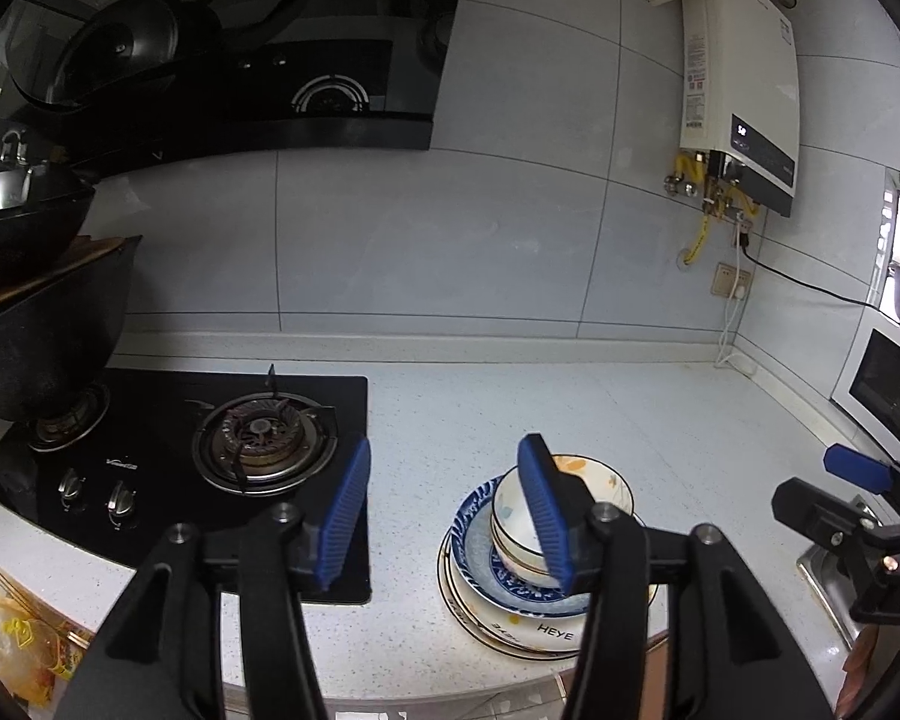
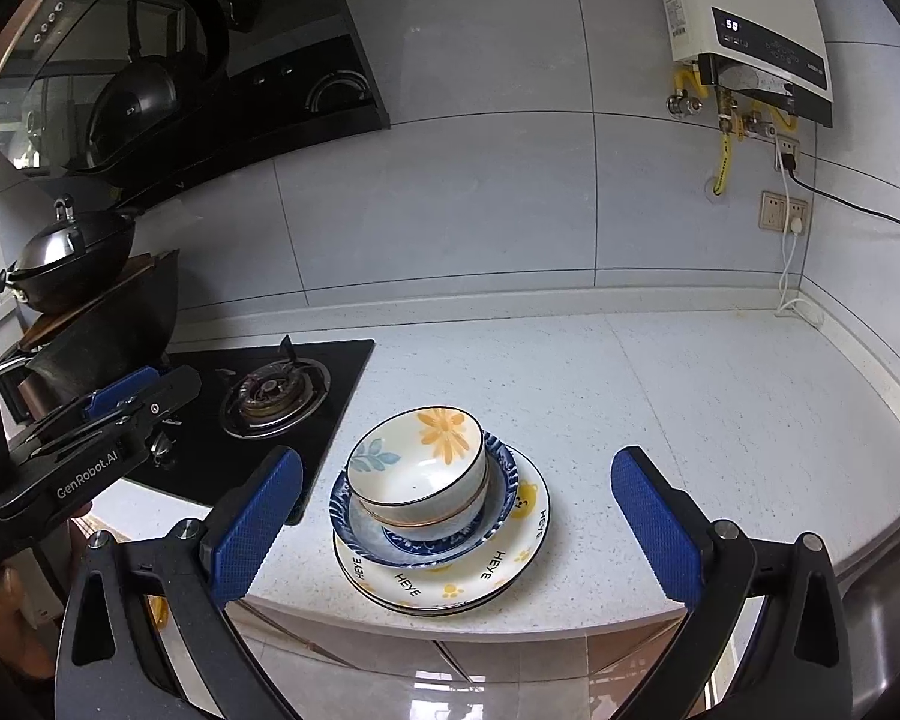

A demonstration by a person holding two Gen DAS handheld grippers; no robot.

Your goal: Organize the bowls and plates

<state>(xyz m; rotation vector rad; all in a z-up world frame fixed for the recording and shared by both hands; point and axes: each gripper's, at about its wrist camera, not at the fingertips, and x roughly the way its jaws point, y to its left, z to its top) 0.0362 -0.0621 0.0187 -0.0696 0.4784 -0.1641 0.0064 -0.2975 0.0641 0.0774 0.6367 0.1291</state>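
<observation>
One stack of dishes stands near the counter's front edge. At the bottom lie white plates (image 2: 504, 570) printed HEYE with yellow paw marks, also seen in the left wrist view as white plates (image 1: 546, 630). On them rests a blue-patterned dish (image 2: 498, 462), and in it nested white bowls (image 2: 420, 468) with a yellow flower inside. My right gripper (image 2: 456, 522) stands wide open above and in front of the stack, touching nothing. My left gripper (image 1: 450, 510) is open too, with nothing between its blue pads; its right finger (image 1: 543, 510) hides part of the bowls (image 1: 594, 480).
A black gas hob (image 1: 222, 450) lies left of the stack, with stacked black woks (image 1: 24, 276) on its far burner. A steel sink (image 2: 888, 594) is at the right. A water heater (image 1: 744, 84) hangs on the tiled wall, and a white oven (image 1: 882, 390) stands at the right.
</observation>
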